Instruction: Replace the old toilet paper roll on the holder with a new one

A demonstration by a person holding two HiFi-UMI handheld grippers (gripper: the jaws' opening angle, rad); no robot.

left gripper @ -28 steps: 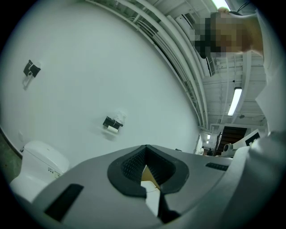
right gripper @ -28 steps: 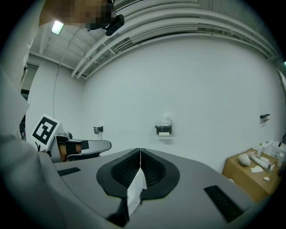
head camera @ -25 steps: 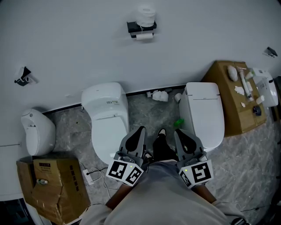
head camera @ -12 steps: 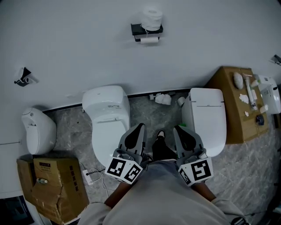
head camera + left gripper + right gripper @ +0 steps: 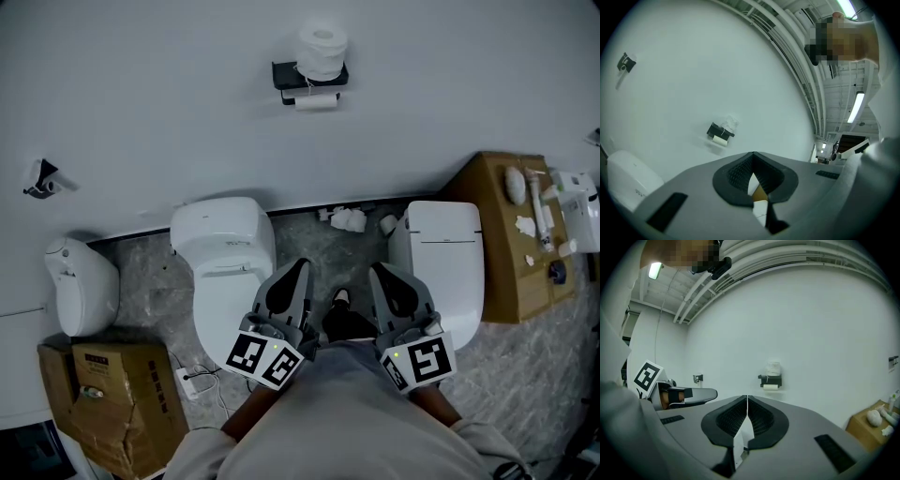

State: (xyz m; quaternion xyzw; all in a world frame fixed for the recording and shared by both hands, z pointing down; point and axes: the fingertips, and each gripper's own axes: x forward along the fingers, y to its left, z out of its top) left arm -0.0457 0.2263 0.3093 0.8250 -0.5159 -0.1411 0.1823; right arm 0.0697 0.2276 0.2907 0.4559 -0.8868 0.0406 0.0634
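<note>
A black toilet paper holder (image 5: 286, 73) hangs on the white wall, far ahead of both grippers. A wrapped new roll (image 5: 322, 45) stands on top of it, and a thin old roll (image 5: 316, 101) hangs below. Held close to the body, my left gripper (image 5: 300, 266) and right gripper (image 5: 378, 270) point level at the wall, both shut and empty. In the left gripper view the holder (image 5: 714, 130) lies beyond the gripper (image 5: 753, 153), up and to the left. In the right gripper view the holder (image 5: 770, 379) sits just right of the gripper (image 5: 747, 397).
Two white toilets (image 5: 225, 258) (image 5: 448, 253) flank the floor strip in front of me. Crumpled paper (image 5: 348, 220) lies by the wall. A torn cardboard box (image 5: 112, 394) stands at left, another box (image 5: 511, 239) carrying small items at right. A small fitting (image 5: 39, 178) is on the wall.
Both grippers have travelled forward together towards the wall, still shut. The toilets have slid lower in the head view and the wall fills more of it.
</note>
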